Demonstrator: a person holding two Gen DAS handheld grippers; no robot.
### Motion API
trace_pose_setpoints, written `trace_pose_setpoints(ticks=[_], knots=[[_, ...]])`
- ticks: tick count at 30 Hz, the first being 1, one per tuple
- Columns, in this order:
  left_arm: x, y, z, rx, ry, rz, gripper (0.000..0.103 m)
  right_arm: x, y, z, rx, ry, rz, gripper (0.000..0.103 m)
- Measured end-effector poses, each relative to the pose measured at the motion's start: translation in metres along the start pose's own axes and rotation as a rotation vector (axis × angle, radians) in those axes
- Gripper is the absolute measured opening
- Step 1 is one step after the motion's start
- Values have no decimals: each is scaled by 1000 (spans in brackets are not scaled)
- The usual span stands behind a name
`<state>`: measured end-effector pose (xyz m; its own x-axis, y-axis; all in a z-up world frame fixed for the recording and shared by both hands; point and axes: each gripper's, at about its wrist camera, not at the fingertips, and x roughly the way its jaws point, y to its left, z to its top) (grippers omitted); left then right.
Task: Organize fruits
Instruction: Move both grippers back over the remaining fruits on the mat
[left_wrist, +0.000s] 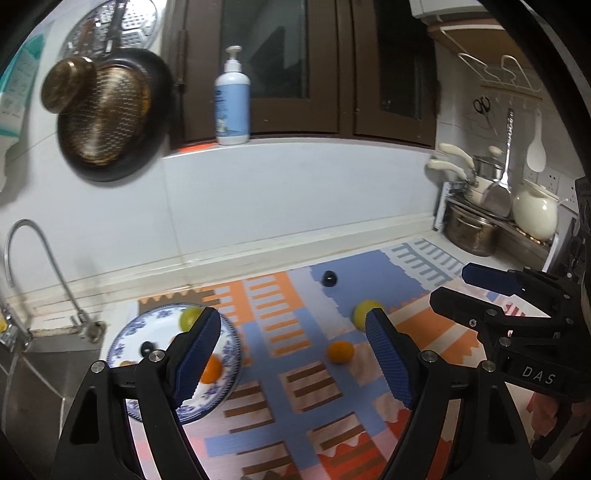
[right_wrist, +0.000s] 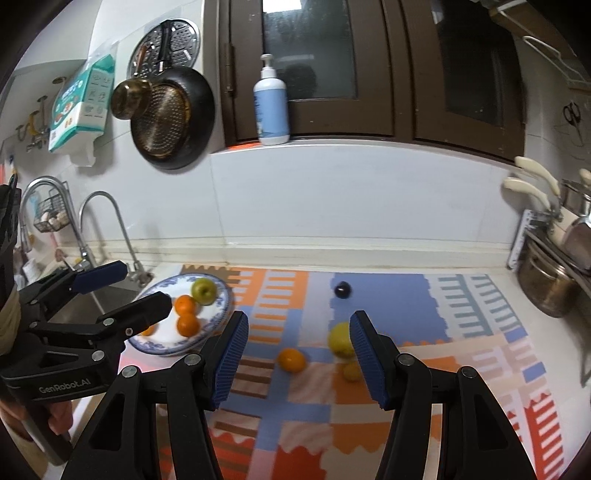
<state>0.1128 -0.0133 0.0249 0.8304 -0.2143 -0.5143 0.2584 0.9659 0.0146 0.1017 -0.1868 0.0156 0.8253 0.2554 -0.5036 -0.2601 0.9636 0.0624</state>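
Observation:
A blue-and-white plate (right_wrist: 218, 317) (left_wrist: 122, 339) sits at the mat's left end, holding a green apple (right_wrist: 204, 291), oranges (right_wrist: 187, 325) and a small dark fruit (left_wrist: 147, 347). Loose on the patterned mat lie an orange (right_wrist: 291, 360) (left_wrist: 340, 352), a yellow fruit (right_wrist: 340, 339) (left_wrist: 364, 312), a small yellow fruit (right_wrist: 351, 371) and a dark plum (right_wrist: 342, 289) (left_wrist: 328, 278). My left gripper (left_wrist: 291, 354) is open and empty, above the plate's right edge. My right gripper (right_wrist: 299, 358) is open and empty above the loose orange and yellow fruits.
A sink (left_wrist: 44, 369) with a tap (left_wrist: 40, 258) lies left of the plate. Pots (left_wrist: 471, 229) and a white kettle (left_wrist: 535, 214) stand on a rack at the right. A pump bottle (right_wrist: 271, 103) stands on the window ledge. Pans (right_wrist: 173, 118) hang on the wall.

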Motion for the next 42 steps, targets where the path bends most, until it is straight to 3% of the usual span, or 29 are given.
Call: trace_pose_setpoints(ticks=[17, 36, 42], knots=[[75, -29, -24, 89, 128, -101, 80, 36, -39, -32, -3, 112, -69, 58], [153, -39, -50, 128, 284, -178, 79, 104, -65, -57, 36, 250, -45, 55], [168, -38, -52, 112, 315, -186, 69, 120, -70, -61, 48, 283, -20, 50]])
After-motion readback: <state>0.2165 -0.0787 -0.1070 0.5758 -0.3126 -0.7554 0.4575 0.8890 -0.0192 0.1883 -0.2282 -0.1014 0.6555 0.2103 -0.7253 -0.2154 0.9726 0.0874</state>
